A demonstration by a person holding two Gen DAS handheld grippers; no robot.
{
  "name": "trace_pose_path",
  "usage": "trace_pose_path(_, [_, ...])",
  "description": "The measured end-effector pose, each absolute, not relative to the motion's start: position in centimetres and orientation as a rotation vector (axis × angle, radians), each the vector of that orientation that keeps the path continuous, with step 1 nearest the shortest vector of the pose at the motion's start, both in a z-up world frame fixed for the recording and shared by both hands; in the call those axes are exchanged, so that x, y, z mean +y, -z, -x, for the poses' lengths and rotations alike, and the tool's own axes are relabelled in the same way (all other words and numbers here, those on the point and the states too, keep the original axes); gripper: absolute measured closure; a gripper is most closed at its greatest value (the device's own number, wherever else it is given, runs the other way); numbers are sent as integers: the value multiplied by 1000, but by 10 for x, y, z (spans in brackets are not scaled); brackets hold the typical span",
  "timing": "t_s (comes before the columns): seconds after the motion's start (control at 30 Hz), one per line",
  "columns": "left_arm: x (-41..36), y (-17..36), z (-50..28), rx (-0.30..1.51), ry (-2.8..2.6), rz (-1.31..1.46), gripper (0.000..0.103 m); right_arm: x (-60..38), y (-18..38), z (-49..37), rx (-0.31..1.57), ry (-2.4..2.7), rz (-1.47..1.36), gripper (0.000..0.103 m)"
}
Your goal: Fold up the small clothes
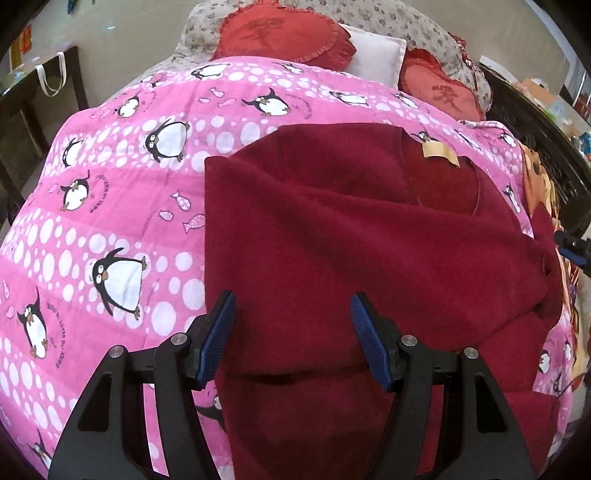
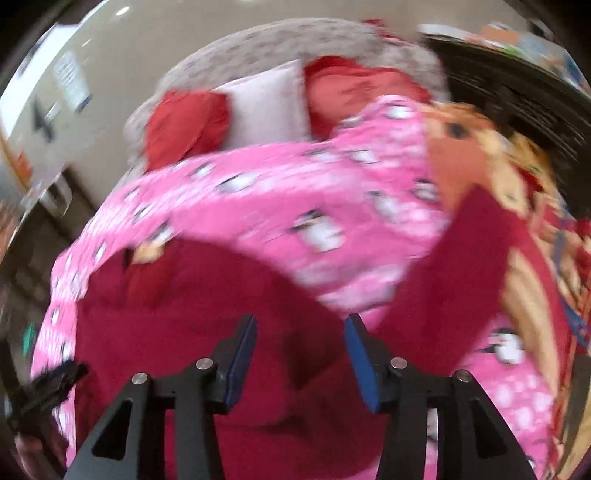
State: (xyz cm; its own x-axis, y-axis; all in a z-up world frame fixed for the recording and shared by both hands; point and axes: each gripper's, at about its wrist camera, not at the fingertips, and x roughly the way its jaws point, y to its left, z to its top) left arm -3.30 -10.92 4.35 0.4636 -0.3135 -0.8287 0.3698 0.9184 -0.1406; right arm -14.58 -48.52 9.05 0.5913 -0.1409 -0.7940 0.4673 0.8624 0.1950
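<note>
A dark red knit sweater (image 1: 332, 236) lies flat on a pink penguin-print quilt (image 1: 122, 206), neck label (image 1: 441, 152) toward the far right, left side folded over the body. My left gripper (image 1: 293, 306) is open and empty, above the sweater's near part. My right gripper (image 2: 300, 325) is open and empty over the sweater (image 2: 192, 317) near its shoulder; one sleeve (image 2: 476, 251) stretches away to the right. This view is blurred by motion. The right gripper's tip shows at the right edge of the left wrist view (image 1: 572, 245).
Red heart cushions (image 1: 284, 35) and a white pillow (image 1: 376, 55) sit at the head of the bed. An orange patterned blanket (image 2: 517, 206) lies along the quilt's right side. A dark table (image 1: 37, 92) stands left, dark furniture (image 1: 535, 122) right.
</note>
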Motion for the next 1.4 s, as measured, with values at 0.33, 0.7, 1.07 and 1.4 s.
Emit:
trace_pose_path(0.33, [-115, -39, 35, 1024, 428, -69, 39, -592, -74, 119, 956, 553, -604, 54])
trace_pose_path(0.7, [-119, -35, 32, 1029, 418, -88, 39, -639, -25, 80, 1053, 678, -549, 65])
trace_pose_path(1.07, [-111, -44, 33, 1013, 419, -42, 39, -629, -100, 174, 812, 470, -616, 97])
trace_pose_path(1.4, [-82, -89, 42, 925, 408, 41, 39, -507, -225, 178, 598, 36, -464, 97])
